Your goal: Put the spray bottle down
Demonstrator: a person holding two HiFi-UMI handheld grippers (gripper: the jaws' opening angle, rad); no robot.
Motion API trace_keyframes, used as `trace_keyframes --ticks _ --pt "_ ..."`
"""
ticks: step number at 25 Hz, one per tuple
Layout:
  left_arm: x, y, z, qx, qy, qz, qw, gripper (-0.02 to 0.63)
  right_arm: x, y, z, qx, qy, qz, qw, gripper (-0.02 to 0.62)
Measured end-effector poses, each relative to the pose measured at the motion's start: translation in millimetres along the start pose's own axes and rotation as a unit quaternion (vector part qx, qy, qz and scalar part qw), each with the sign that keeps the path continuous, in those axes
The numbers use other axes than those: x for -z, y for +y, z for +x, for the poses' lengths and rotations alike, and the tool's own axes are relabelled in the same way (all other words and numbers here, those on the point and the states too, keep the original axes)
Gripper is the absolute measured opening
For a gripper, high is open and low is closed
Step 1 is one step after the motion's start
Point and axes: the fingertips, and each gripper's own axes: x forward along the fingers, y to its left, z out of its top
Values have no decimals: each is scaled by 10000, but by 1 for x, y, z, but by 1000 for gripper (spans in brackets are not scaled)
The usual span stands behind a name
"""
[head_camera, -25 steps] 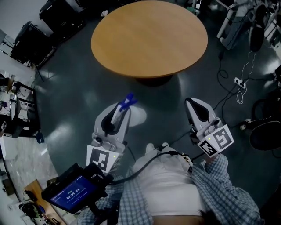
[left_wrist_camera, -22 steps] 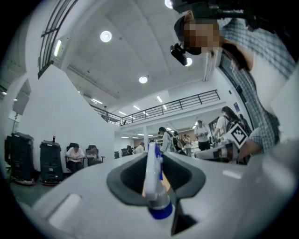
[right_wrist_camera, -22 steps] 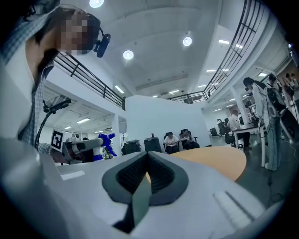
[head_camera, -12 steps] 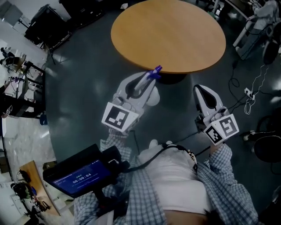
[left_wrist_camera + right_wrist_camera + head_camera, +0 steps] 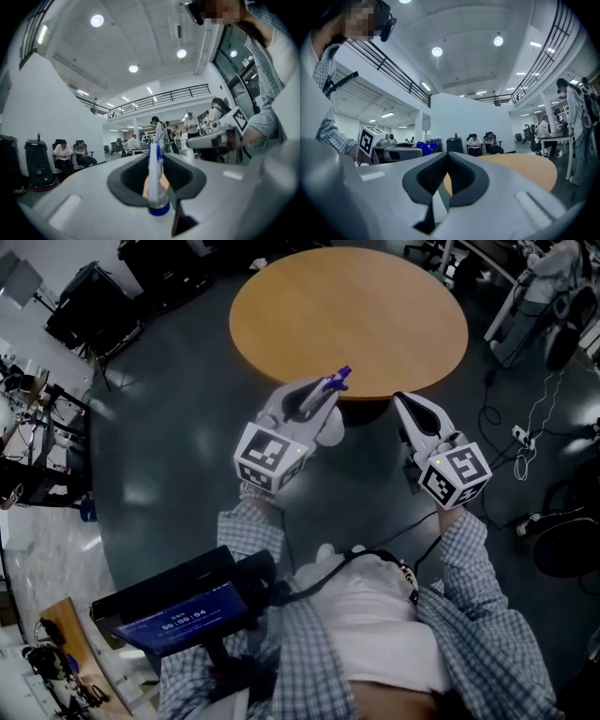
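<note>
- Head view: a dark grey floor, cluttered with gear at its edges, surrounds a bare round wooden table just ahead of the person.
- The left gripper is at the table's near edge in the picture. It is clamped on the spray bottle, whose blue nozzle points toward the tabletop and whose white body hangs under the jaws.
- The right gripper is level beside it, well apart from the bottle and carrying nothing.
- Left gripper view: the jaws stand partway closed, pressing on the bottle's neck, which stands upright between them. A large hall with seated people lies beyond.
- Right gripper view: the jaws are closed together with nothing between them. The tabletop lies just ahead and slightly below. The blue of the bottle shows off to the left.
- Judgement: this is the carry stage. The bottle is in the air, at the table's edge, and not yet set down.
- The next move calls for reaching over the wood, lowering the bottle until its base rests flat, then parting the left jaws. A tilted base could tip the bottle over.
</note>
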Motion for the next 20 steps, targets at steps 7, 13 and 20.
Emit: trace_keyframes --ticks 7,13,20 --pt "14 -8 -15 57 -106 18 9999 95 7 5 -11 415 40 100 9991 5" --pt "23 -56 4 313 -107 -8 9995 95 16 -9 -47 724 87 138 9972 5" --pt "28 -83 7 501 -66 -72 9987 95 22 -8 -71 1005 98 309 9944 5"
